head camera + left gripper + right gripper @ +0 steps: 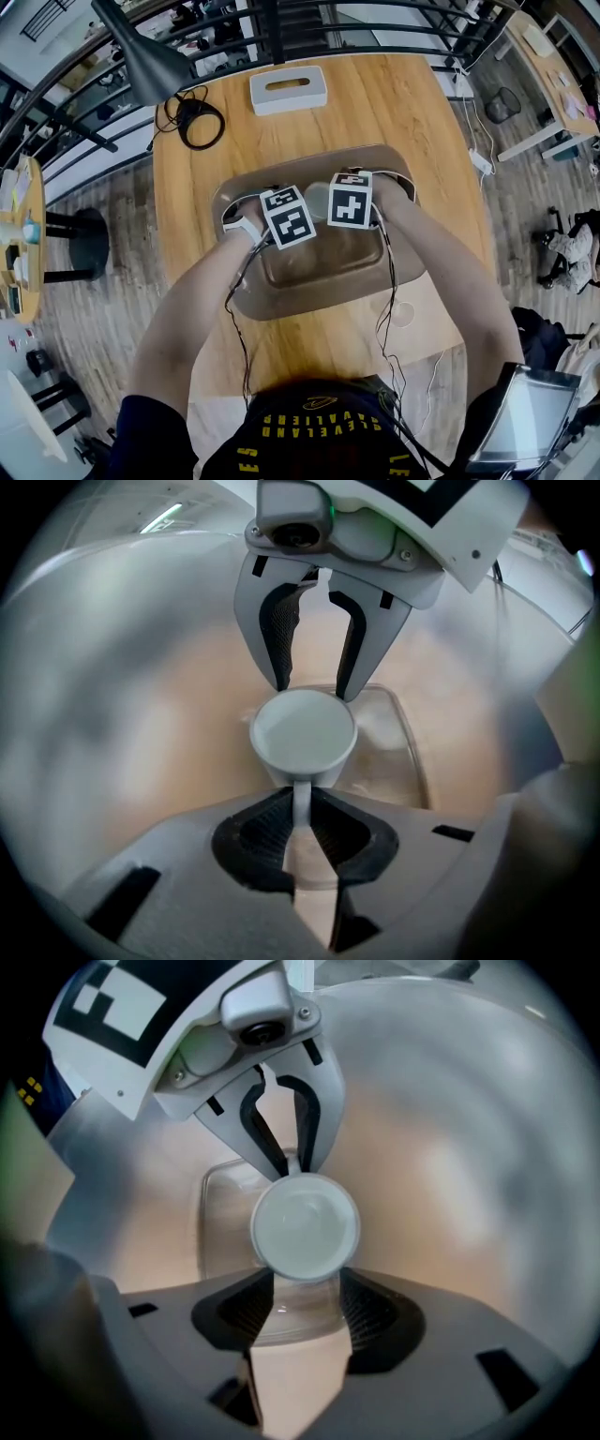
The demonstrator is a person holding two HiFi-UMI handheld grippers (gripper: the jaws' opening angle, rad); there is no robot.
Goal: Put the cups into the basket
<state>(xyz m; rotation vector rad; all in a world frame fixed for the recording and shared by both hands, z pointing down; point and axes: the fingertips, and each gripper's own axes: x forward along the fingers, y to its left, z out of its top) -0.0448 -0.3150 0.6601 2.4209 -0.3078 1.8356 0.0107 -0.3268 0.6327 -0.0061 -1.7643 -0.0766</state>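
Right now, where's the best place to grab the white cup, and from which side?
Its thin flat handle, from the side where it sticks out. The round bowl of the white cup is wide, but the handle fits between narrow jaws, as the left gripper pinches it now.

1. Left forearm (pixel 202 300) and right forearm (pixel 450 281) reach forward and converge, with the hands close together.
2. Left hand-held gripper (pixel 300 803) points steeply down. Jaws are nearly together, pinching the thin handle of a white cup (pixel 302 731).
3. Right hand-held gripper (pixel 305 1288) points steeply down. Jaws stand wide, with the pads pressed on either side of a clear cup (pixel 300 1314).
4. Left marker cube (pixel 288 217) and right marker cube (pixel 350 200) sit side by side, nearly touching. The two sets of jaw tips face each other at close range.
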